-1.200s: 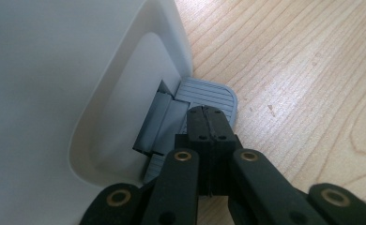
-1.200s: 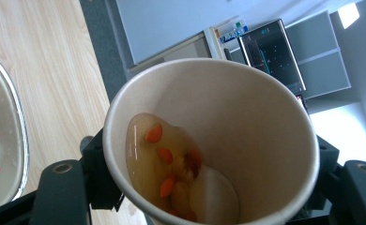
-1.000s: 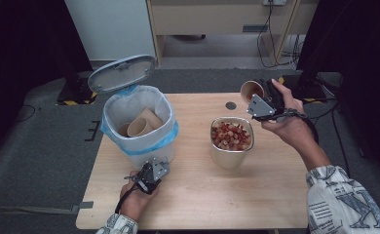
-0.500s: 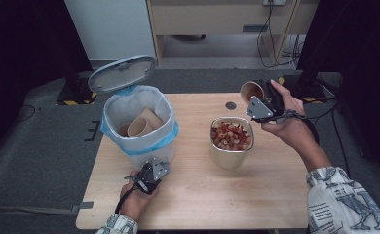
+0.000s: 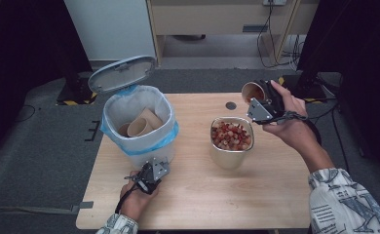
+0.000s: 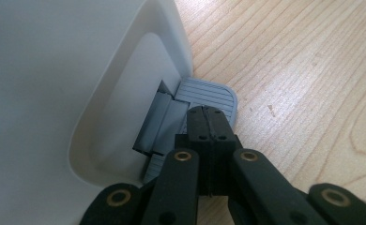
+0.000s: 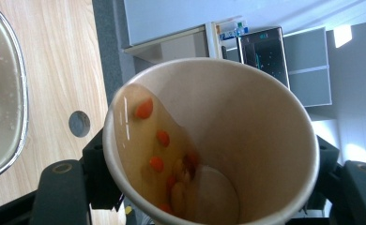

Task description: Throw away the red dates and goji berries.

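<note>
Nothing has shifted since earlier: right gripper [image 5: 257, 100], upper right of the high view, clamps tilted paper cup [image 7: 209, 140] holding liquid and berries; left gripper [image 6: 208, 123], jaws closed, presses the bin's pedal [image 6: 214, 93], lower left.

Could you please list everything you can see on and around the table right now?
Table: one, light wood, centre.
Pedal bin: one, white with blue liner, table's left; grey lid open.
Pedal: one, grey, at the bin's foot.
Paper cups in the bin: two or so, brown.
Metal bowl: one, silver, mid-table, holding red and pale bits.
Paper cup: one, brown, tilted, with liquid and orange-red bits.
Left gripper: black, shut, tip on the pedal.
Right gripper: black, shut on the paper cup, beyond the bowl.
</note>
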